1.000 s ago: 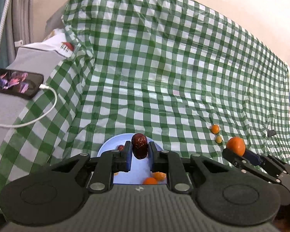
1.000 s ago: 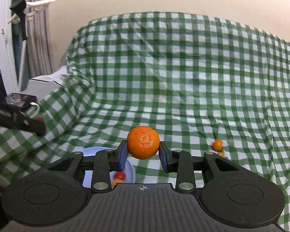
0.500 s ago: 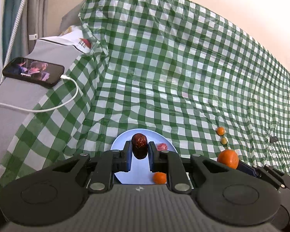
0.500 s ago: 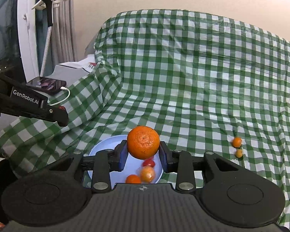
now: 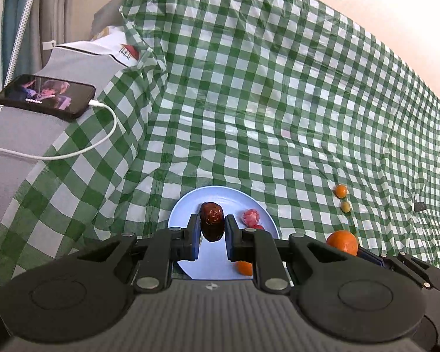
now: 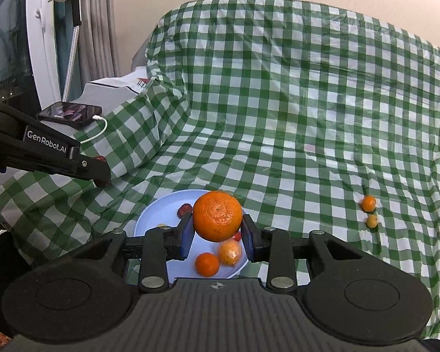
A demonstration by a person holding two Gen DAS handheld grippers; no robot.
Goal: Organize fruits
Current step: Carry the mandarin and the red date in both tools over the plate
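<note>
A green checked cloth covers the counter. The left gripper has its jaws closed on a dark date, the right gripper on an orange, both above the blue plate, which already holds several fruits; two small fruits remain on the cloth, well apart.

A green-and-white checked cloth drapes over the whole surface, rumpled and rising at the back. On it sits a pale blue plate, near the front. Off to the right, well apart from the plate, two small fruits lie just beside each other: an orange one and a yellowish one. At the left, on a grey surface, rests a phone with a white cable plugged in.
</note>
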